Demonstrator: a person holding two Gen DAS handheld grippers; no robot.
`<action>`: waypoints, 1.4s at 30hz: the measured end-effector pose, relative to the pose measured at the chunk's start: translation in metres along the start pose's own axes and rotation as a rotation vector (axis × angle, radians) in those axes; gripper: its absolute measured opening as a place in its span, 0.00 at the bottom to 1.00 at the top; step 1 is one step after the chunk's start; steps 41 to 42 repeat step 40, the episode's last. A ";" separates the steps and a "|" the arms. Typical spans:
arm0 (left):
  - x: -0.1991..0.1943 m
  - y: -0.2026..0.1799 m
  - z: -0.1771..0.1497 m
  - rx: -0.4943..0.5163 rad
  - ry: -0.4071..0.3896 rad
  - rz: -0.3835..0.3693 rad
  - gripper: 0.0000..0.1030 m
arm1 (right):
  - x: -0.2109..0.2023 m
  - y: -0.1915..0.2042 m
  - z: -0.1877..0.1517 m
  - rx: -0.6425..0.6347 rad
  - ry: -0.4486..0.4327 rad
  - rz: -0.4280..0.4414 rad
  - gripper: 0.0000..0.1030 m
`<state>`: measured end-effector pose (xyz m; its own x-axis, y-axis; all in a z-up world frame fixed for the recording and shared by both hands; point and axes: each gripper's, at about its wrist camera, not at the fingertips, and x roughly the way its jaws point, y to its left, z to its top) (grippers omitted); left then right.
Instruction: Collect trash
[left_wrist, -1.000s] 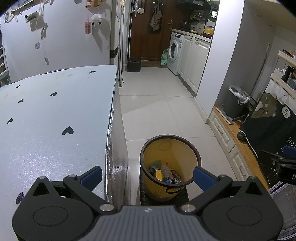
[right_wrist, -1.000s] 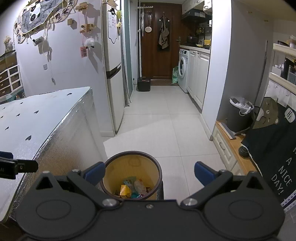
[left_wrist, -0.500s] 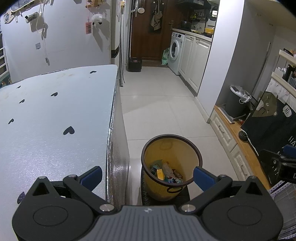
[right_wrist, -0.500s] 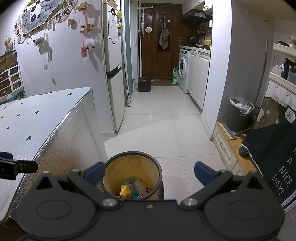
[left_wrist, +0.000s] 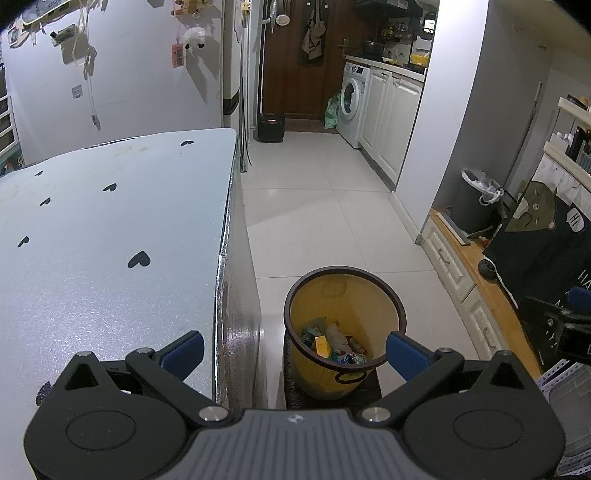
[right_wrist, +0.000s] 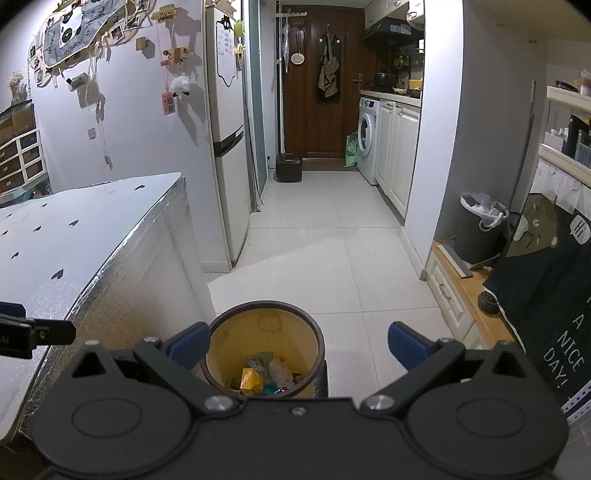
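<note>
Left wrist view: left gripper stood with jaws spread wide, nothing between them. Yellow wastebasket sat on the floor at 6 o'clock, its dark rim reaching between the blue fingertips, nearer the one at 4 o'clock. Trash lay in its bottom: wrappers, a yellow carton. White table with black hearts filled 9 o'clock. Right gripper's tip showed at 3 o'clock.

Right wrist view: right gripper was also wide open and empty. Wastebasket lay between the jaws, toward the 7 o'clock finger, trash inside. Grey lined bin stood at 2 o'clock.
</note>
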<state>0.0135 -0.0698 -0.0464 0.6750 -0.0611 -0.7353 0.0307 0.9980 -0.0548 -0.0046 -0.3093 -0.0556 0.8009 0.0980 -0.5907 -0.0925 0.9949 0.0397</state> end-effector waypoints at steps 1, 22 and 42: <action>0.000 0.000 0.000 0.000 0.000 0.000 1.00 | 0.000 0.000 0.000 0.000 0.000 -0.001 1.00; 0.000 0.001 0.001 0.001 -0.001 0.001 1.00 | 0.000 0.000 0.000 0.000 0.000 -0.001 1.00; -0.002 0.002 0.001 0.008 -0.003 0.009 1.00 | 0.001 0.000 0.001 0.000 0.000 0.001 1.00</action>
